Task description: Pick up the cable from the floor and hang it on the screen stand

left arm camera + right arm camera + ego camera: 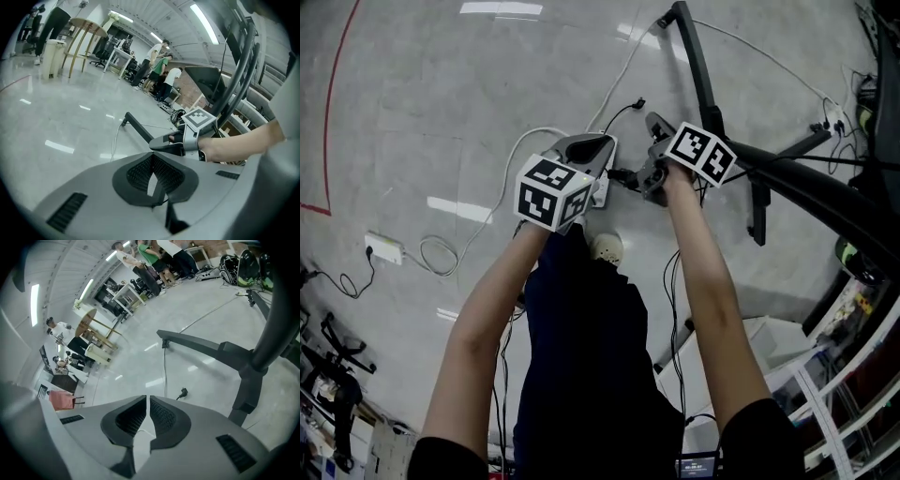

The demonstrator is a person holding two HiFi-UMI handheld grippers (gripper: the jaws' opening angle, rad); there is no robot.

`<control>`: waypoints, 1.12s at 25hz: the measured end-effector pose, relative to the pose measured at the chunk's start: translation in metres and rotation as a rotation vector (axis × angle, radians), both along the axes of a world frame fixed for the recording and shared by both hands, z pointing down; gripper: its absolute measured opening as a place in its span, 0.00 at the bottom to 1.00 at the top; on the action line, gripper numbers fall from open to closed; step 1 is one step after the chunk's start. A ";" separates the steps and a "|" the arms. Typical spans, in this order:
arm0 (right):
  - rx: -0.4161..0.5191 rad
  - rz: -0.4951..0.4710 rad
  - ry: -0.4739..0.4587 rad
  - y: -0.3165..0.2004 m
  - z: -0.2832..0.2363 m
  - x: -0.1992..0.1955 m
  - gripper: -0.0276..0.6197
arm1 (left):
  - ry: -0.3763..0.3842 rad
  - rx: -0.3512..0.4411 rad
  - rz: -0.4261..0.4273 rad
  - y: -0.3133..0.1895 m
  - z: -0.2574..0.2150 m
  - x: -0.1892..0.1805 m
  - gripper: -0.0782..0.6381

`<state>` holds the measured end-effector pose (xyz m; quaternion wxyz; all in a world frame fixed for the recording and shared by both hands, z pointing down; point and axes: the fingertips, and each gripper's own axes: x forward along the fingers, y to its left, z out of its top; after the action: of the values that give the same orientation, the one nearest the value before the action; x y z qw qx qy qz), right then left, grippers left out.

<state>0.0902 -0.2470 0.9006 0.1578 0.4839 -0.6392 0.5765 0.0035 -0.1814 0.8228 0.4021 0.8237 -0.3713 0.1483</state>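
Left gripper (152, 157): you hold its jaws pressed together, tips meeting, with nothing between them that can be made out. It is near the screen stand (698, 70), on the far side of the right gripper from it.
Right gripper (146, 399): its jaws are pressed together and empty. It is angled down at the floor, close to the screen stand's long leg.
Cable (182, 393): black, with a plug at its end. It lies loose on the floor on the near side of the stand's leg, just past the right gripper's tips and a little to their right, touching neither jaw. In the head view the cable (621, 112) lies beside that leg, just beyond the tips of your two grippers.
White cable (165, 373): it runs along the floor from the foot of the stand's leg towards you, passing beside the plug.
Power strip (384, 248): white, on the floor, well apart from the screen stand.
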 end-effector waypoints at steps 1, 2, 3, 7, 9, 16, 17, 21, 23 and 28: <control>-0.005 0.002 0.012 -0.003 0.010 0.000 0.08 | -0.003 -0.001 -0.004 -0.002 0.007 -0.002 0.12; -0.012 0.004 0.025 -0.005 0.019 0.000 0.08 | -0.003 -0.003 -0.009 -0.003 0.014 -0.005 0.12; -0.020 0.008 0.035 -0.007 0.028 0.001 0.08 | -0.003 -0.004 -0.014 -0.003 0.020 -0.007 0.12; -0.058 0.057 0.023 -0.012 0.058 0.002 0.08 | -0.011 -0.010 -0.004 -0.002 0.046 -0.011 0.12; -0.074 0.066 0.023 -0.014 0.073 0.001 0.09 | -0.020 -0.008 0.009 -0.001 0.059 -0.013 0.12; -0.123 0.095 0.015 -0.018 0.116 0.002 0.24 | -0.027 -0.004 0.029 -0.001 0.094 -0.017 0.12; -0.136 0.123 0.009 -0.019 0.123 0.004 0.24 | -0.026 -0.005 0.030 -0.002 0.098 -0.017 0.12; -0.214 0.274 -0.066 -0.019 0.148 0.015 0.27 | -0.026 -0.001 0.042 -0.002 0.113 -0.014 0.12; -0.261 0.359 -0.144 -0.020 0.158 0.013 0.32 | -0.030 0.004 0.047 -0.003 0.119 -0.015 0.12; -0.334 0.496 -0.216 -0.018 0.180 0.014 0.33 | -0.032 0.004 0.041 -0.004 0.128 -0.018 0.12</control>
<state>0.1039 -0.2652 1.0808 0.0209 0.5286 -0.4110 0.7425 -0.0142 -0.1859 0.9509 0.3912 0.8296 -0.3609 0.1689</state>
